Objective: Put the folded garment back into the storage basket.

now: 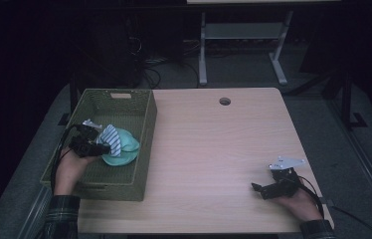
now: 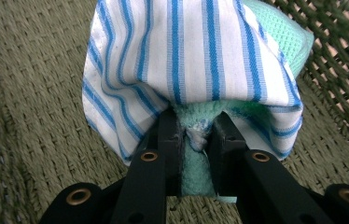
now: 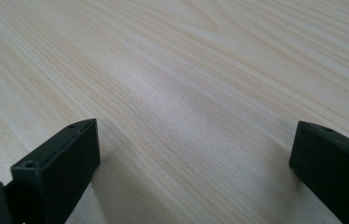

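A green woven basket [image 1: 124,102] sits on the left part of the light wooden tabletop [image 1: 214,149], its near end reaching the front edge. Inside it lies a mint-green towel [image 1: 127,149], with a white cloth with blue stripes [image 1: 112,139] draped over its left side.

The left claw [image 1: 102,148] reaches into the basket from the person's left hand [image 1: 69,169]. In the left gripper view its two black jaws are nearly together, clamped on a fold of the mint-green towel [image 2: 196,135], and the striped cloth [image 2: 186,60] hangs over the jaw tips from above. Whether a bit of the striped cloth is also caught in the pinch is hard to tell, since its hem covers the tips. The basket's woven floor [image 2: 37,116] spreads beneath, and its side wall rises at the right of that view.

The right claw [image 1: 259,189] rests low over the tabletop near the front right corner, held in the right hand [image 1: 298,201], well apart from the basket. Its jaws stand wide apart with bare wood [image 3: 186,93] between them, gripping nothing.
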